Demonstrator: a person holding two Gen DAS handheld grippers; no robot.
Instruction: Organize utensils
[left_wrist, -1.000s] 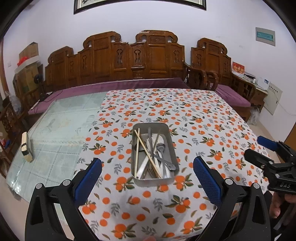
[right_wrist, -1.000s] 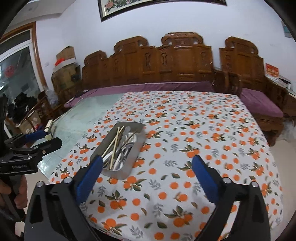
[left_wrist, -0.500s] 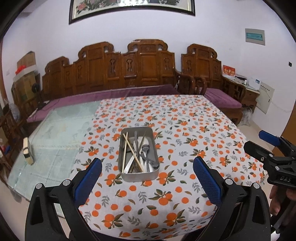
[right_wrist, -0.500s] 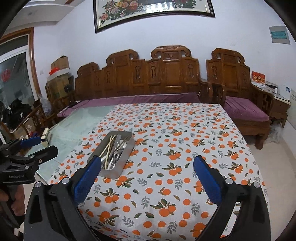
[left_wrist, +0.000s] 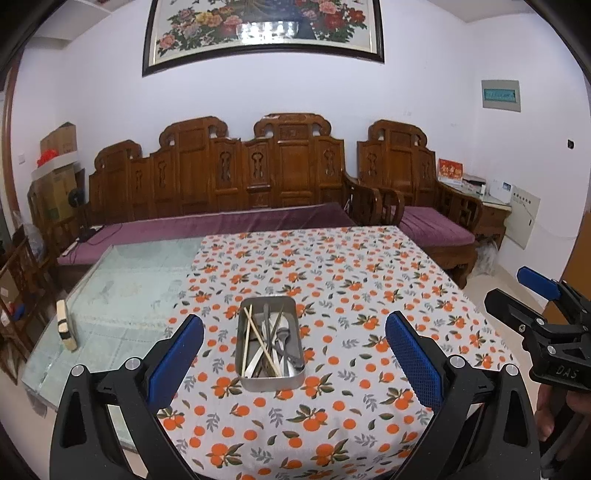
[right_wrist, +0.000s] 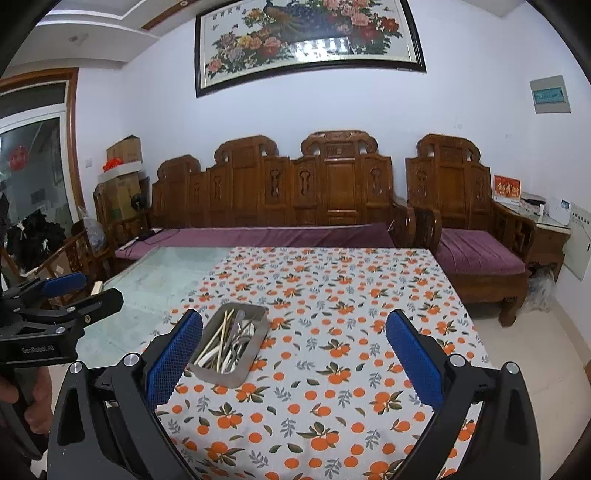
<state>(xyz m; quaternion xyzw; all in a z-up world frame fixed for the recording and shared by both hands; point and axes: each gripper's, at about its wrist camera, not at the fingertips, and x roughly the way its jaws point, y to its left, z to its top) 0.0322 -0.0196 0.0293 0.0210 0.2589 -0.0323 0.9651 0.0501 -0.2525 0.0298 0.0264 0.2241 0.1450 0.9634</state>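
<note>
Tray: a rectangular metal tray (left_wrist: 271, 380) sits on the bench near its front edge, long side running away from the cameras. In the right wrist view it (right_wrist: 221, 376) appears left of centre.
Utensils: wooden chopsticks (left_wrist: 260, 341) lie loose and crossed inside the tray, mixed with metal cutlery (left_wrist: 282, 338), including spoons; all of it is jumbled together, and single pieces are hard to tell apart.
Cloth: a white tablecloth (left_wrist: 351, 295) printed with oranges and leaves covers the right part of the bench; the tray rests on it.
Bench: the left part is bare pale green glass (left_wrist: 125, 295). A small cream and black block (left_wrist: 64, 325) stands on the glass near the left edge.
Left hand-held gripper (left_wrist: 295, 354): released, blue pads wide apart, hovering in front of the bench with the tray framed between the fingers, touching nothing.
Right hand-held gripper (right_wrist: 293, 354): released, pads wide apart, holding nothing, off the bench; the tray lies just by its left finger (right_wrist: 173, 360).
Room: a carved wooden sofa (left_wrist: 229, 177) with purple cushions stands behind the bench, a matching armchair (left_wrist: 413, 184) to its right. A framed flower painting (left_wrist: 264, 29) hangs on the white wall. Cardboard boxes (left_wrist: 57, 173) are stacked in the left corner.
</note>
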